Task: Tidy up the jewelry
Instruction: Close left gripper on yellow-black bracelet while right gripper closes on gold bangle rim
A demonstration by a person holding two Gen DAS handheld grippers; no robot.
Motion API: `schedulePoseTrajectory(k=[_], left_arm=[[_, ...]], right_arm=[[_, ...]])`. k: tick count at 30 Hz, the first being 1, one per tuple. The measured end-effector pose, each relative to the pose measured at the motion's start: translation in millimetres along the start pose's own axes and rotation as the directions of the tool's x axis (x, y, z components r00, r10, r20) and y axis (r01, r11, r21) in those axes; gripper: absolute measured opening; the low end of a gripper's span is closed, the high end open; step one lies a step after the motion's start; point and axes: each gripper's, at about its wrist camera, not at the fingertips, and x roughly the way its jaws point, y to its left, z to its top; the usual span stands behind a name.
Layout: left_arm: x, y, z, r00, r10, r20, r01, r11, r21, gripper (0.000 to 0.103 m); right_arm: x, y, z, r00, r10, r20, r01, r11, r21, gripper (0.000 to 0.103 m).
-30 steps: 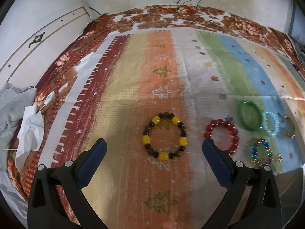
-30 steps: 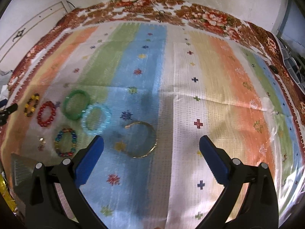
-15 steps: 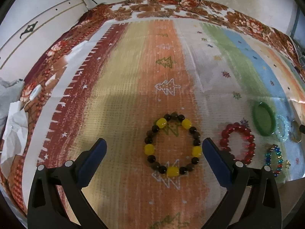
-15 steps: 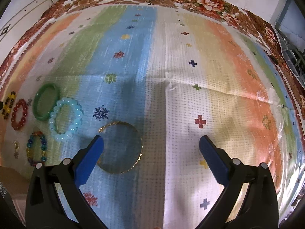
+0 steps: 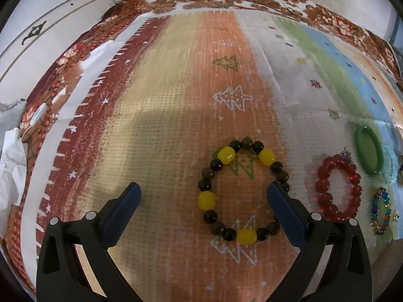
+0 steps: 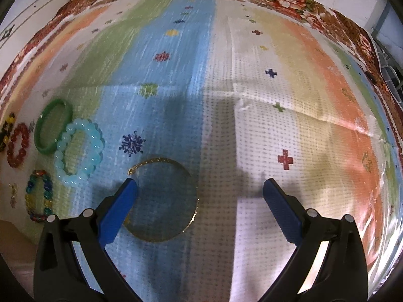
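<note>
1. Hovering low over a striped mat (image 5: 176, 115), the left hand-held gripper (image 5: 202, 196) gapes wide, empty; its right finger overlaps the yellow-and-black bracelet (image 5: 241, 191), likely lined up for a pick.
2. Right hand-held gripper (image 6: 200, 188), also spread and empty, has its left finger at the gold bangle (image 6: 163, 198).
3. Red bracelet (image 5: 337, 185), green bangle (image 6: 53, 125) and 2 more bead bracelets lie grouped between them, untouched.

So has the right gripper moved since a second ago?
Yes. The right gripper has come forward and down toward the gold bangle; its left finger now overlaps the rim.
</note>
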Motion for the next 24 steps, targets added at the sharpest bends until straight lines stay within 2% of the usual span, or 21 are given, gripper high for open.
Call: schedulePoseTrajectory(k=[5, 9, 14, 17, 19, 21, 24], left_arm=[[1.6, -0.6, 0.4, 1.0, -0.004, 0.003, 0.004, 1.0, 0.003, 0.098], [2.3, 3.2, 0.9, 1.0, -0.027, 0.01, 0.028, 0.999, -0.019, 0.098], [2.8, 5.2, 0.7, 1.0, -0.02, 0.019, 0.02, 1.0, -0.019, 0.094], [0.8, 1.0, -0.6, 0.999, -0.024, 0.03, 0.023, 1.0, 0.005, 0.084], [-0.5, -2.9, -1.4, 0.999, -0.028, 0.035, 0.027, 0.999, 0.022, 0.074], [-1.2, -6.0, -2.7, 0.999, -0.033, 0.039, 0.032, 0.999, 0.032, 0.069], [-2.0, -8.3, -3.8, 0.998, -0.036, 0.047, 0.034, 0.999, 0.041, 0.054]], right_arm=[[1.1, 0.6, -0.3, 1.0, -0.002, 0.003, 0.002, 1.0, 0.002, 0.098], [-1.1, 4.0, 1.0, 1.0, 0.003, 0.011, -0.003, 1.0, -0.015, 0.091], [-3.1, 6.8, 0.4, 1.0, 0.007, 0.02, -0.007, 1.0, -0.031, 0.083], [-3.5, 7.2, 0.6, 1.0, 0.008, 0.021, -0.007, 1.0, -0.029, 0.076], [-4.7, 6.9, 0.8, 1.0, -0.001, 0.026, 0.002, 0.999, -0.032, 0.067], [-5.2, 4.8, 0.8, 1.0, -0.006, 0.026, 0.007, 1.0, -0.03, 0.062], [-6.2, 2.6, 0.3, 0.999, -0.019, 0.029, 0.019, 0.999, -0.03, 0.053]])
